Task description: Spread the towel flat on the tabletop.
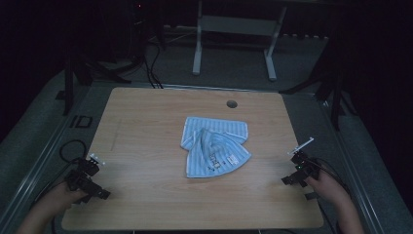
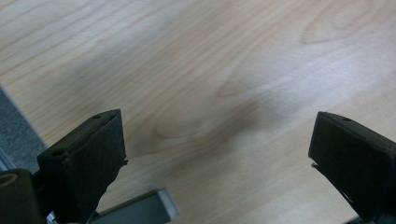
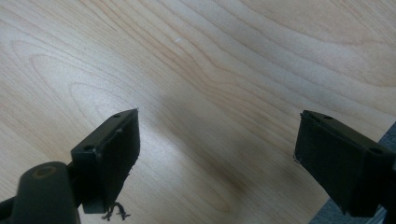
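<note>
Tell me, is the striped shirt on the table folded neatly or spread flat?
Neither: the shirt lies crumpled at the middle of the table, its upper part doubled over unevenly onto the lower part.

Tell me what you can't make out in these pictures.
- Striped blue garment, high view: crumpled, so its underside and folded-under parts are hidden; the label print is too small to read.
- Left tool and right tool, high view: too dark and small to judge the jaws there; the gripper views show both open.
- Table: its near edge is partly covered by the person's hands.
- Background frame: cut off by the top edge.
</note>
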